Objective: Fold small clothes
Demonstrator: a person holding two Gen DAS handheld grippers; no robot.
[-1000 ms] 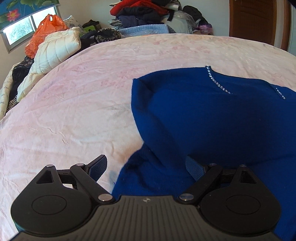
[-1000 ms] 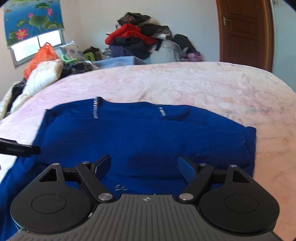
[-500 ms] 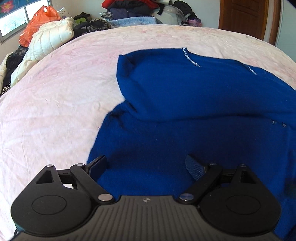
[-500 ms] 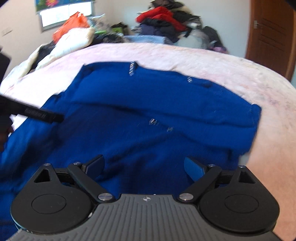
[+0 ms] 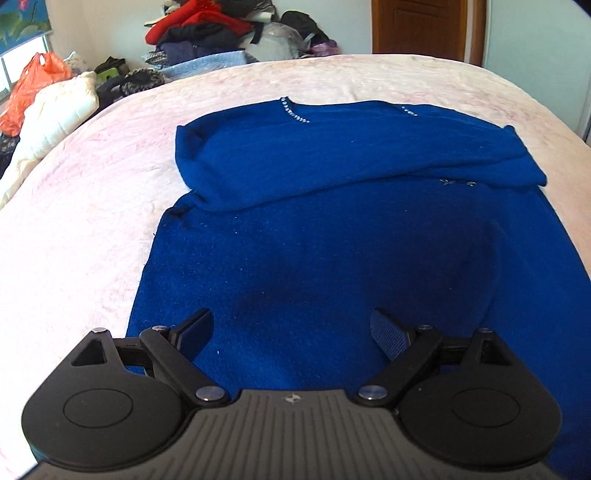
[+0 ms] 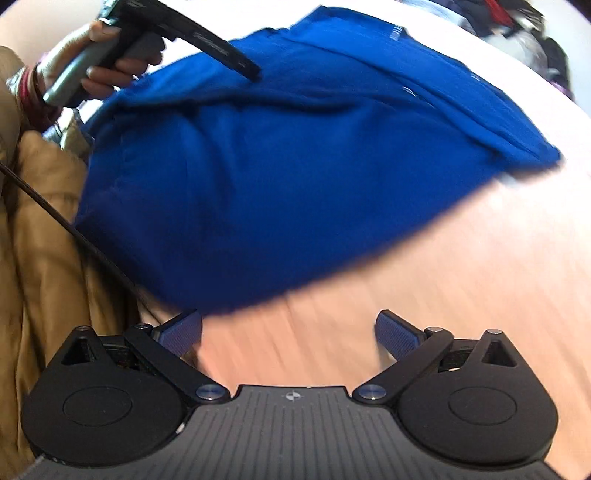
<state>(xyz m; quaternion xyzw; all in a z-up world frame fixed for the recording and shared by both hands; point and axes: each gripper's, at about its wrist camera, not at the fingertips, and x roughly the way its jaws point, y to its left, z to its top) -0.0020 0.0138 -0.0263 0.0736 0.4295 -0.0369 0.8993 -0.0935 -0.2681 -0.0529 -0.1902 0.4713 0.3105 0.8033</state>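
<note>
Both grippers, left (image 5: 291,326) & right (image 6: 288,328), had jaws apart, empty; blue sweater (image 5: 332,240) w/ sleeves folded in, body fold left.

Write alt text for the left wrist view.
An open left gripper hovers over a blue sweater spread on a pink bedspread, its sleeves folded across the chest. A pile of clothes and a wooden door stand behind the bed.
</note>
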